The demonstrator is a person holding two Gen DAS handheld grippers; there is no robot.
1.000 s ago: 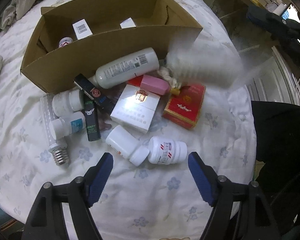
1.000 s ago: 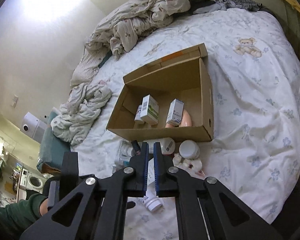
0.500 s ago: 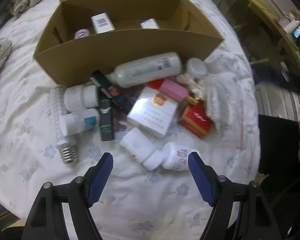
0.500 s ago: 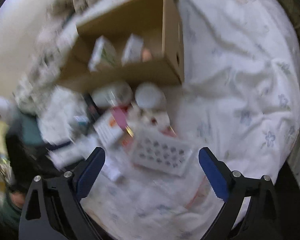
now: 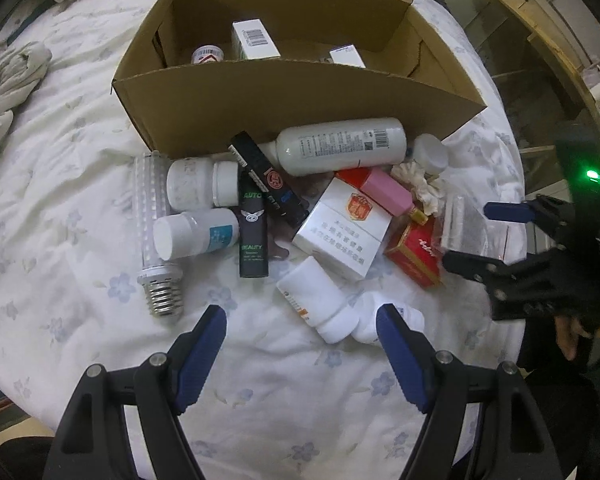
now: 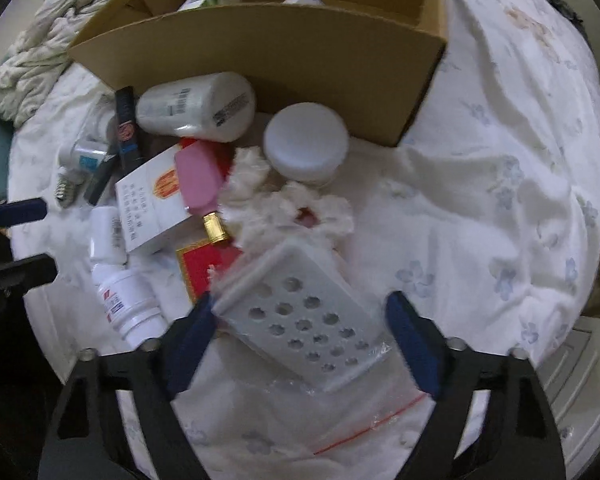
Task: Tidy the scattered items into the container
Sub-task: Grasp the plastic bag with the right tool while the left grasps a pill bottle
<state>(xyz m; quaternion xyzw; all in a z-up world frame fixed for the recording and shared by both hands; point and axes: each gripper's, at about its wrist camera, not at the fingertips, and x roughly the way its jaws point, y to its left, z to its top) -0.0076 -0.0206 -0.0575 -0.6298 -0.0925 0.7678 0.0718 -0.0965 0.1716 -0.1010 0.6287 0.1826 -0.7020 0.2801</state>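
A few boxes sit in the carton (image 5: 300, 92); most clutter lies before it. Left gripper (image 5: 300, 332) gapes wide, empty; right gripper (image 6: 300, 332) is closing around the bagged tray (image 6: 300, 320).

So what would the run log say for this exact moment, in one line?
step: grab scattered item | right gripper: jaws closing around bagged perforated white block | left gripper: open, empty | cardboard box: some items inside

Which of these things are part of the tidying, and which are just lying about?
Part of the job:
cardboard box
large white bottle
bagged perforated block
cigarette packs
LED bulb

Just lying about:
crumpled bedclothes
floral bedsheet
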